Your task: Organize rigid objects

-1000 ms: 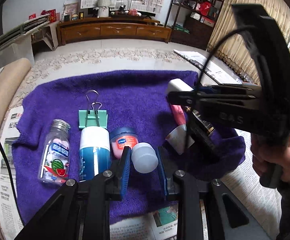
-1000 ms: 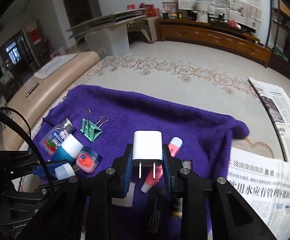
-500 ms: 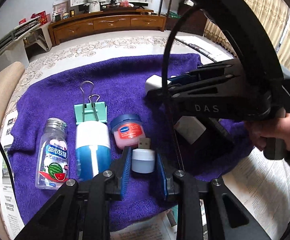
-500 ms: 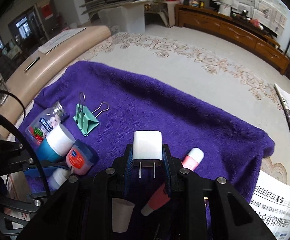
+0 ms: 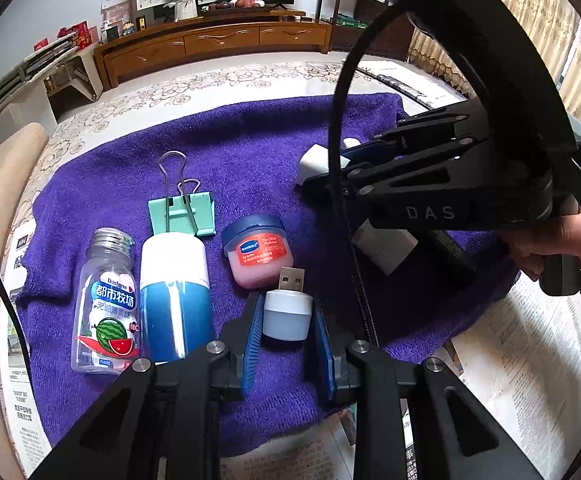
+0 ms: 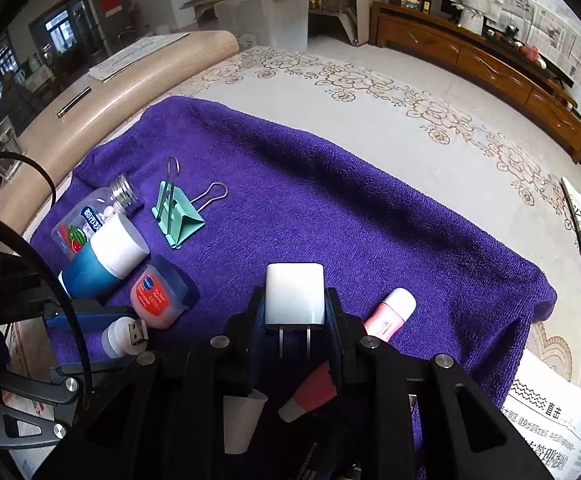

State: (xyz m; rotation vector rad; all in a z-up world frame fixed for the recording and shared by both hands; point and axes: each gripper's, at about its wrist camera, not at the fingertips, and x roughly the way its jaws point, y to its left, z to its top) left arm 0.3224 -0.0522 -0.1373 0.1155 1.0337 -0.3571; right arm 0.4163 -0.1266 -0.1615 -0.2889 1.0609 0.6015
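Note:
My left gripper [image 5: 286, 320] is shut on a small white USB plug-in light [image 5: 288, 312], its metal plug pointing at the lip balm jar [image 5: 258, 250] just beyond. My right gripper [image 6: 294, 308] is shut on a white wall charger [image 6: 294, 294], prongs toward the camera, held over the purple towel [image 6: 330, 200]. In a row on the towel's left lie a clear mint bottle [image 5: 106, 300], a blue container with a white cap [image 5: 174, 296] and a green binder clip [image 5: 182, 212]. A pink tube [image 6: 386, 320] lies partly under my right gripper.
Newspaper [image 5: 530, 360] covers the floor around the towel. A white cup-like object [image 6: 242, 420] lies under my right gripper. A person's hand [image 5: 570, 240] grips the right gripper's handle. A beige curved bench [image 6: 110, 92] runs along the towel's left side.
The right gripper with the charger swung leftward and lower over the towel. The USB light in my left gripper now shows its metal plug, closer to the lip balm jar.

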